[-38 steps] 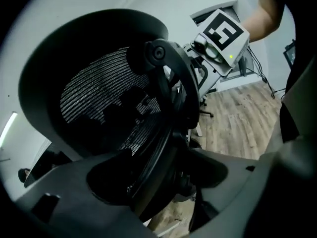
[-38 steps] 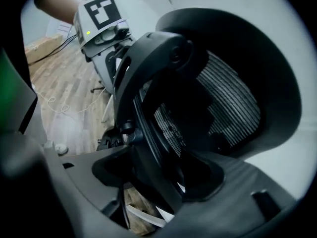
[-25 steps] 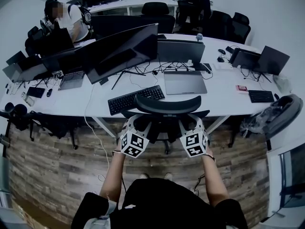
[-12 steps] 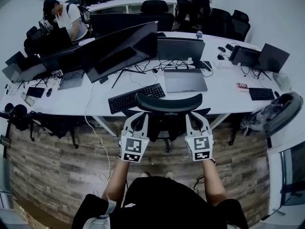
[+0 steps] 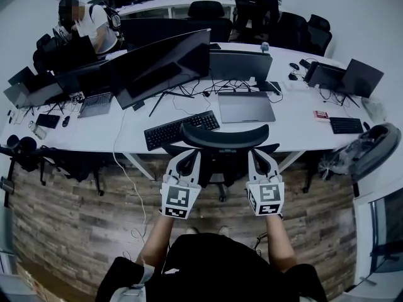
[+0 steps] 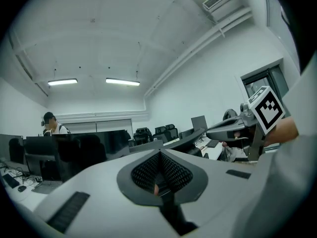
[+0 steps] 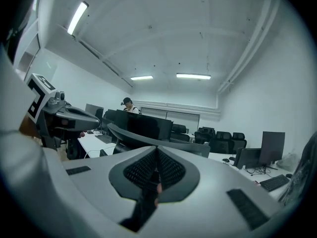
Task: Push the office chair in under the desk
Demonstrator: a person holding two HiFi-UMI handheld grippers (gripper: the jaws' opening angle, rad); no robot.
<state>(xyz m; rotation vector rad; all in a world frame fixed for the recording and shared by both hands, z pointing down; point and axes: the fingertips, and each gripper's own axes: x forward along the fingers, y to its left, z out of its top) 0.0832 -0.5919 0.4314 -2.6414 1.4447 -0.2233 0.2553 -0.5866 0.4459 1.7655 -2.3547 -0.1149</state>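
Head view: left gripper (image 5: 189, 158) and right gripper (image 5: 257, 157), fingers (image 6: 146, 172) together, empty, behind office chair (image 5: 224, 137).

The office chair (image 5: 225, 137) seat (and most of its base) lies hidden beneath the desk (image 5: 94, 134).

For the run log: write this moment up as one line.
chair tucked at desk | left gripper shut, empty, behind chair | right gripper shut, empty, behind chair | contact unclear
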